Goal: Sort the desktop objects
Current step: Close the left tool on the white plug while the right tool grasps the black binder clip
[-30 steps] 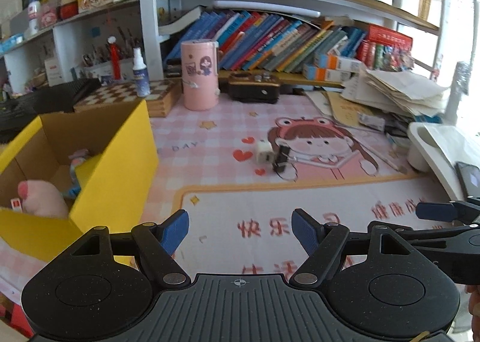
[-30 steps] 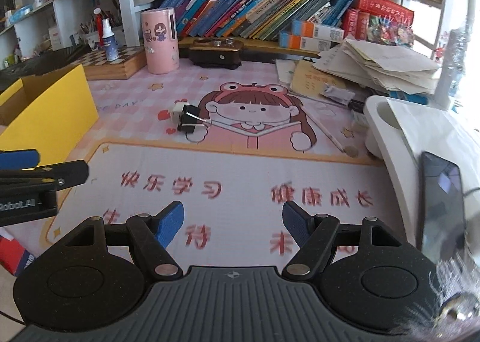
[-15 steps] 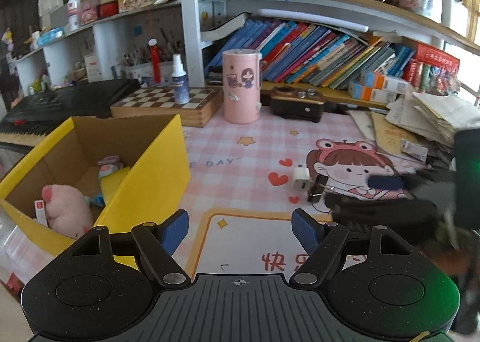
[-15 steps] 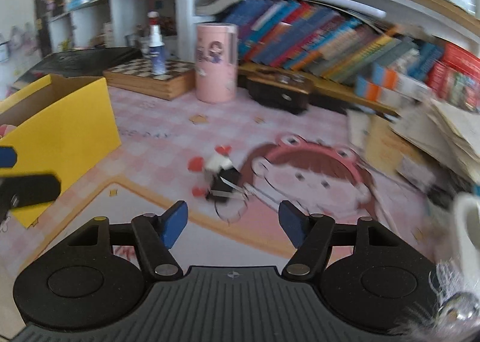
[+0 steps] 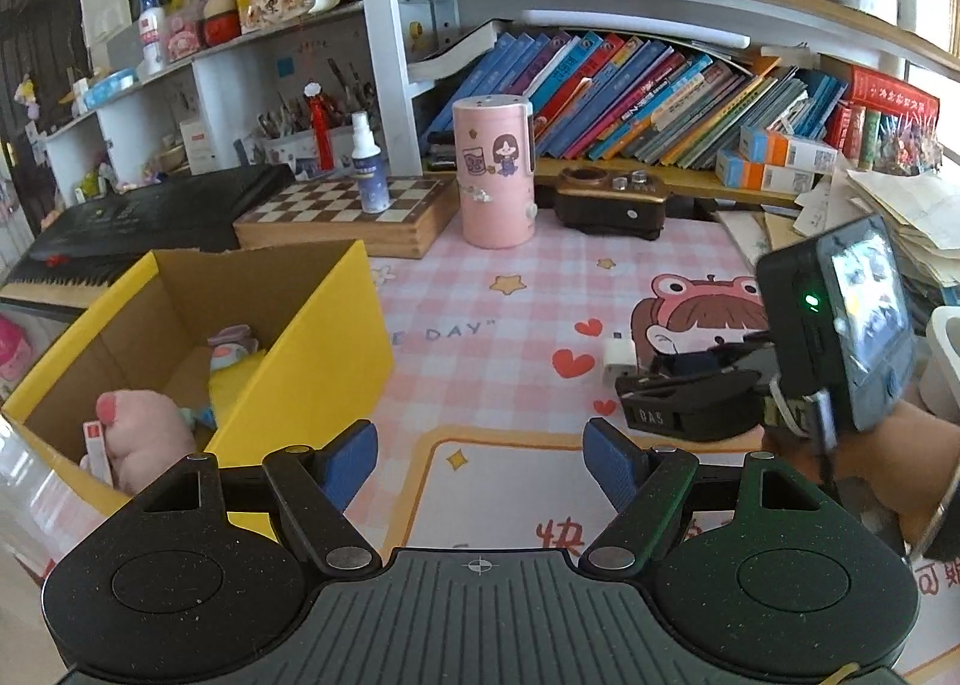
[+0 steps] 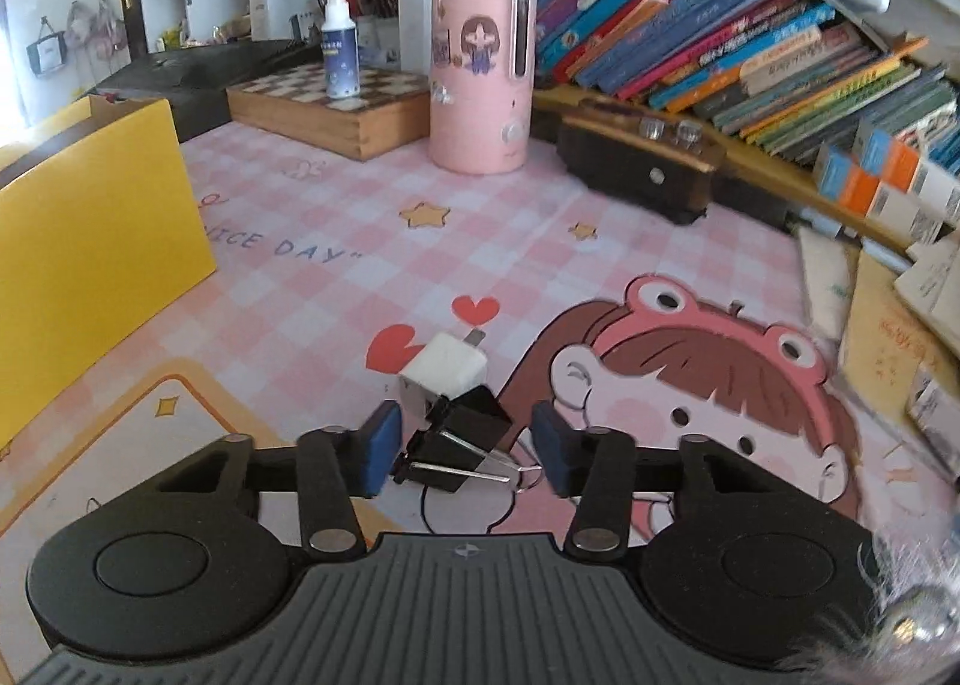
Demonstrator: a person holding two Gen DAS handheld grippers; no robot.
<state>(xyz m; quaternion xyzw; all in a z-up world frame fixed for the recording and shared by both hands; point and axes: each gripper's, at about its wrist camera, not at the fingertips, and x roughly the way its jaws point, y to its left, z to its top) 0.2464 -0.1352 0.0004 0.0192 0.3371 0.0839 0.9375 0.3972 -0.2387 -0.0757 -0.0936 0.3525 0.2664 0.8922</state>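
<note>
**Right tongs closing around a black binder clip on the desk mat**

The right gripper (image 6: 462,448) is pointing down at the pink cartoon desk mat (image 6: 372,241), its jaws having just been narrowing. A black binder clip (image 6: 465,442) is lying between the two blue pads (image 6: 378,448). The left pad is sitting at the clip's edge, while a clear gap is showing between the clip and the right pad, so the clip is not yet being clamped. Just beyond the pads, touching the far side of the clip, a white plug adapter (image 6: 447,367) is resting on the mat with its prongs pointing away from the tongs.

The left gripper (image 5: 480,463) is hovering with its jaws standing wide apart and nothing between them. To the left of its pads, a yellow cardboard box (image 5: 312,349) is standing open, holding a pink plush toy (image 5: 147,433) and other small items. Ahead and to the right of the left tongs, the right gripper's body is reaching over the mat, with the white adapter showing just beside its tip.

Well beyond both tongs, a pink cylindrical container (image 5: 495,168) is standing upright on the mat, and beside it a spray bottle (image 5: 367,162) is standing on a wooden chessboard box (image 5: 348,217). Leaning books (image 5: 660,96) are filling the shelf behind.
</note>
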